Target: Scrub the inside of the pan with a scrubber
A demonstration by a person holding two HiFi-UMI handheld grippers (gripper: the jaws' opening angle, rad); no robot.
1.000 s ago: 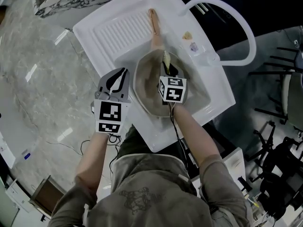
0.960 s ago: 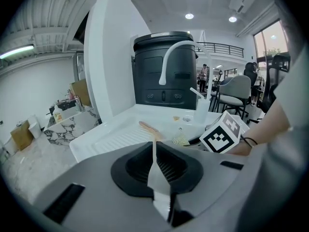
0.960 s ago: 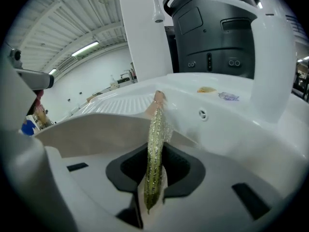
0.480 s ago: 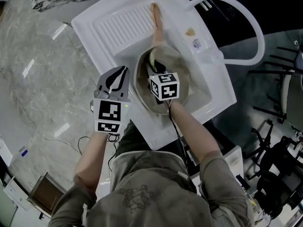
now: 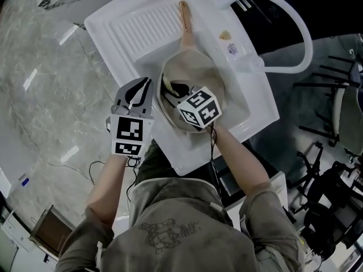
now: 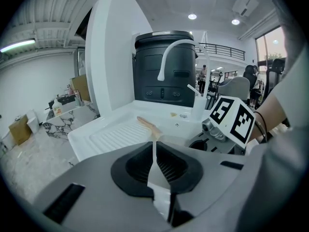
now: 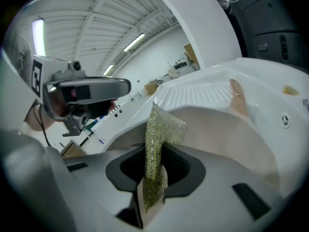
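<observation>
right gripper (image 7: 153, 175): fingers pinched shut on scrubber (image 7: 163, 129), mesh poking out inside pan (image 7: 227, 139) in sink (image 7: 270, 93). left gripper (image 6: 155, 175): fingers closed, empty, beside pan rim. likely best: press mesh flat to pan wall, sweep round; left could steady handle (image 5: 185, 16).

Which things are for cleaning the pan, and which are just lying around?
For the job:
- pan, sitting in the sink
- sparkly green scrubber
- right tongs, pinching the scrubber

Just lying about:
- left tongs, shut with nothing in them, beside the pan
- yellow scrap on the sink's ledge
- purplish scrap next to it
</observation>
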